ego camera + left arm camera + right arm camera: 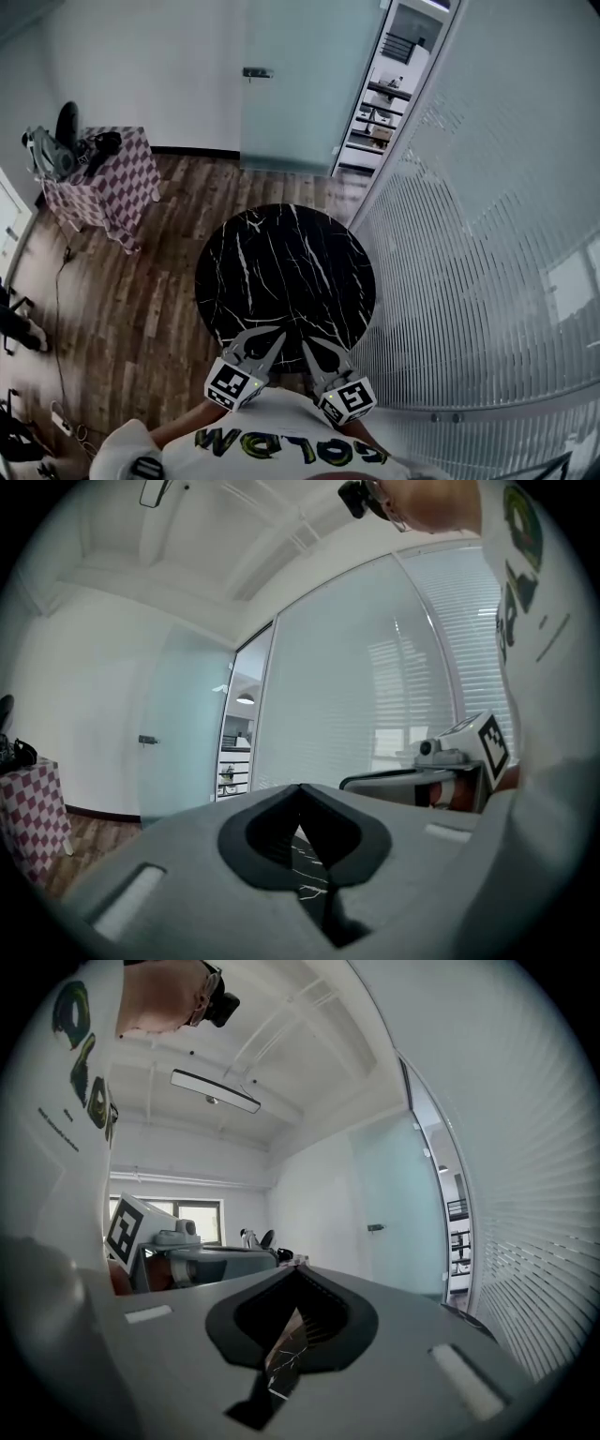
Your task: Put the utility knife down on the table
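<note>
I see no utility knife in any view. The round black marble table [281, 272] lies in front of me, and its top shows nothing on it. My left gripper [277, 337] and right gripper [307, 344] are held side by side close to my chest, over the table's near edge. Both point level. In the left gripper view the left gripper [300, 787] has its jaw tips meeting with nothing between them. The right gripper [298, 1269] looks the same in its own view, shut and empty. Each gripper view also shows the other gripper beside it.
A small table with a red checkered cloth [103, 178] and dark items stands at the far left. A frosted glass door [291, 84] is behind the round table, and a glass wall with blinds [478, 244] runs along the right. Cables lie on the wooden floor [122, 309].
</note>
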The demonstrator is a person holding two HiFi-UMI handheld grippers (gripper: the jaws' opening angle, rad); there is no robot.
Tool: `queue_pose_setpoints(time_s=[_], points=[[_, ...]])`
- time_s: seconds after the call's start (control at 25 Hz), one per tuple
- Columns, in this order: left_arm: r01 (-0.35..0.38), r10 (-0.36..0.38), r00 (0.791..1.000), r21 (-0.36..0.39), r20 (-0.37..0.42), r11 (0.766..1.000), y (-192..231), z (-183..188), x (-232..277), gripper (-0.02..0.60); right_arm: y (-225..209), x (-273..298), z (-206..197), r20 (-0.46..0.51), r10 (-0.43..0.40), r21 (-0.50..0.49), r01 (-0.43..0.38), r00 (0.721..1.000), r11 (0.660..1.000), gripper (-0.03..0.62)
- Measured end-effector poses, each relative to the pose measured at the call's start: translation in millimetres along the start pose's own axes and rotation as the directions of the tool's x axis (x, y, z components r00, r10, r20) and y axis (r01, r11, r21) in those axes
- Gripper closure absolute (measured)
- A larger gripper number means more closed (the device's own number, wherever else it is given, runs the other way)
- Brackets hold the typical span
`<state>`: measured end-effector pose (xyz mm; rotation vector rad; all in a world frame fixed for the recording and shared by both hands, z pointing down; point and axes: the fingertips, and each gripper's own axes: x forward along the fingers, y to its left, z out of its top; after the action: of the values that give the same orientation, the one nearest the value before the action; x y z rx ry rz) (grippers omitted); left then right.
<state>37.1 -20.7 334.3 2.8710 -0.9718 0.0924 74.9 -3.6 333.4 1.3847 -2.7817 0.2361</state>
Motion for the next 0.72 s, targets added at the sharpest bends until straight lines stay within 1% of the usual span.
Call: queue_pose_setpoints(time_s=[0.24, 0.4, 0.48, 0.72], points=[[0.019, -0.019, 1.0, 0.011, 0.008, 1.0, -3, 4, 5, 0.578, 0, 1, 7, 0.018, 0.001, -0.041, 0.0, 1.0, 0.999, 0.592], [0.026, -0.026, 1.0, 0.005, -0.001, 1.0, -7, 2, 4, 0.578, -1, -1, 13, 0.048, -0.008, -0.036, 0.01, 0.999, 0.999, 0.592], [0.029, -0.029, 1.0, 0.013, 0.012, 1.0, -7, 2, 6, 0.578, -4, -2, 15, 0.058, -0.022, -0.025, 0.023, 0.998, 0.999, 0.592], [0.028, -0.028, 1.0, -0.003, 0.01, 1.0, -5, 8, 8, 0.578, -4, -2, 27, 0.054, -0.029, -0.021, 0.03, 0.998, 0.999, 0.592]])
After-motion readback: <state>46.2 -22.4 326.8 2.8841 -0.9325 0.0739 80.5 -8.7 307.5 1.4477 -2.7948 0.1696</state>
